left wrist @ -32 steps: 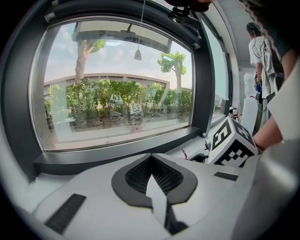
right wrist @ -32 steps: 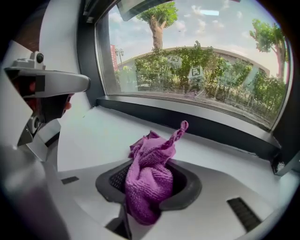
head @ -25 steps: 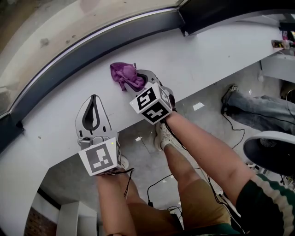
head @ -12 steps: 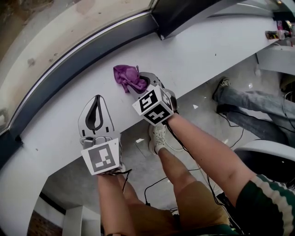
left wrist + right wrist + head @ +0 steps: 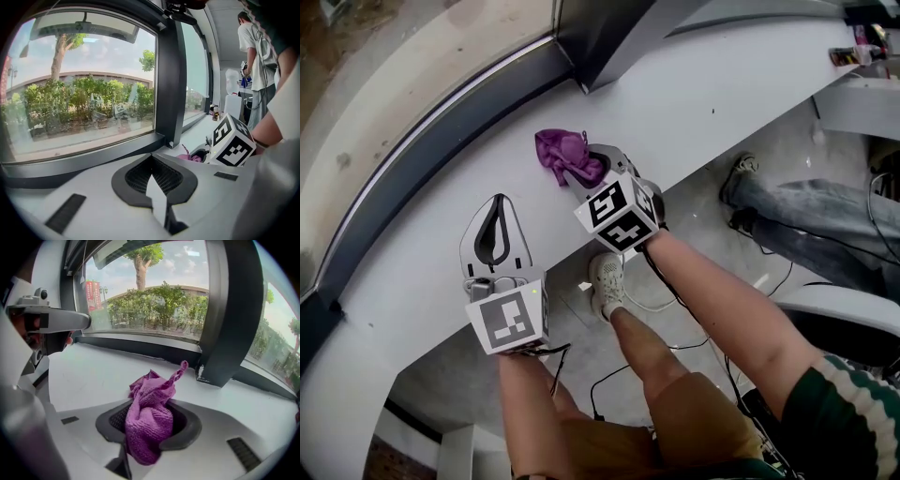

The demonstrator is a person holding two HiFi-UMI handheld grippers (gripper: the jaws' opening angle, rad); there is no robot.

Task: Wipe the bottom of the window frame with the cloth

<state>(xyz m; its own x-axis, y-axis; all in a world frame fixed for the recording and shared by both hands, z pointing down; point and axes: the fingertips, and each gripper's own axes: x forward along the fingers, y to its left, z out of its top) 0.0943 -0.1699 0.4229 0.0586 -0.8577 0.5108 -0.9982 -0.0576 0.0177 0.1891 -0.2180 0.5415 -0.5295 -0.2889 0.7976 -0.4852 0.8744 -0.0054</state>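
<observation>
A purple cloth [image 5: 563, 153] [image 5: 149, 414] lies bunched on the white sill [image 5: 703, 103], about a hand's width from the dark bottom bar of the window frame [image 5: 441, 141] [image 5: 140, 347]. My right gripper [image 5: 592, 170] [image 5: 148, 425] is shut on the cloth's near end, and the rest spills out ahead of the jaws. In the left gripper view a scrap of the cloth [image 5: 194, 158] shows beside the right gripper's marker cube. My left gripper [image 5: 494, 211] [image 5: 152, 177] hovers over the sill further left, shut with nothing in it.
A dark upright post [image 5: 600, 37] [image 5: 227, 315] meets the sill just right of the cloth. Small items [image 5: 853, 52] stand at the sill's far right end. Below the sill are cables, another person's legs [image 5: 811, 214] and a round white object [image 5: 853, 314]. That person [image 5: 253, 42] stands at the right.
Both grippers and the cloth have shifted right along the sill, closer to the dark upright post. The right gripper's hold on the cloth is unchanged.
</observation>
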